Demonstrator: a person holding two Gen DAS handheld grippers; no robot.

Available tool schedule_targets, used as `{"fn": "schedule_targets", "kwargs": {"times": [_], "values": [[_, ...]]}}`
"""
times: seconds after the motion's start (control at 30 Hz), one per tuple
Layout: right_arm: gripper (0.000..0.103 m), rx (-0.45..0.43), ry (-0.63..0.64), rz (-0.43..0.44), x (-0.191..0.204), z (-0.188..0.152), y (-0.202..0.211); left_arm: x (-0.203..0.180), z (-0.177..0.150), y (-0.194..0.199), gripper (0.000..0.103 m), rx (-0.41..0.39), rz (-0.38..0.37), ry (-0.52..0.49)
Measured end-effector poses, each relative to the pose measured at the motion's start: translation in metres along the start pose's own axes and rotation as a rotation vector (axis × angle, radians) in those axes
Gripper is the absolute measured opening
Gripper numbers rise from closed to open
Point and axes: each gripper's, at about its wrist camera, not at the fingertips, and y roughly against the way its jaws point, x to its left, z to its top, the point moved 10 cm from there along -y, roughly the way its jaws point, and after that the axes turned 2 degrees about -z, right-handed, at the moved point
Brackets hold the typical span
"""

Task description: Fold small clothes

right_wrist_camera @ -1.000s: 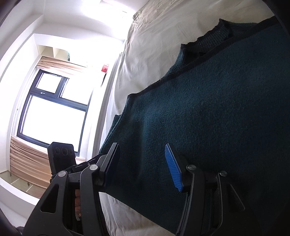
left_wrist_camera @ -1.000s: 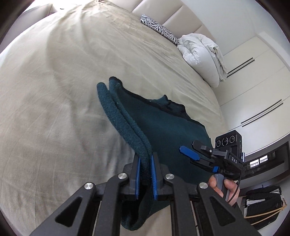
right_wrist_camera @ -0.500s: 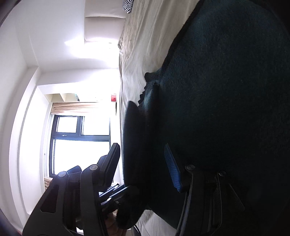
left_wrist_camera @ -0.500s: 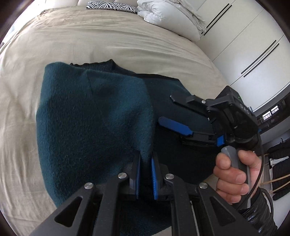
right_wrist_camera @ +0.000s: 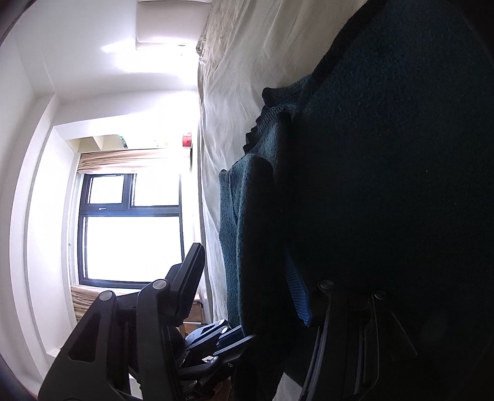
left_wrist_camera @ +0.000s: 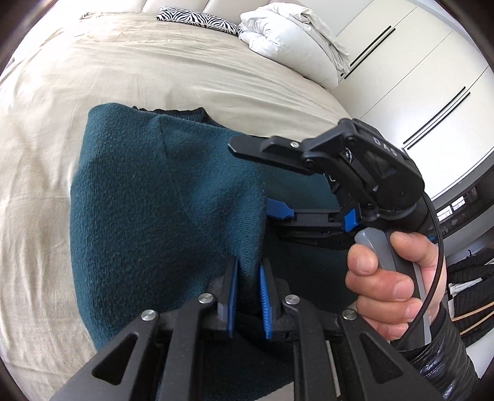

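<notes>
A dark teal knit sweater lies on the beige bed. My left gripper is shut on a folded edge of the sweater and holds that flap over the rest of the garment. My right gripper is open, turned sideways at the flap's right edge, one finger above the fabric and its blue-padded finger below. In the right wrist view the sweater fills the right side, and the fold sits between the open fingers. The left gripper's tips show below it.
A zebra-print pillow and a white duvet pile lie at the head of the bed. White wardrobe doors stand on the right. A window shows in the right wrist view.
My left gripper has carried the sweater's edge over the garment, so the flap now lies spread across it. My right gripper has come in closer against the flap's edge, still open.
</notes>
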Motion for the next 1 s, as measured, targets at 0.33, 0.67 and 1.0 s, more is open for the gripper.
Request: {"fn": "schedule_targets", "kwargs": {"times": [0.33,0.67,1.0], "values": [[0.024,0.064,0.026,-0.115,-0.011,-0.009,-0.014,-0.002,-0.025,0.056,0.04,-0.115,0.016,-0.061],[0.011,0.079,0.085,-0.219,-0.013,-0.02,-0.015,0.019,-0.028,0.074,0.035,-0.167,0.016,-0.014],[0.01,0.008,0.144,-0.283,-0.002,-0.002,0.05,0.017,-0.001,0.075,0.035,-0.219,0.013,-0.017]]}}
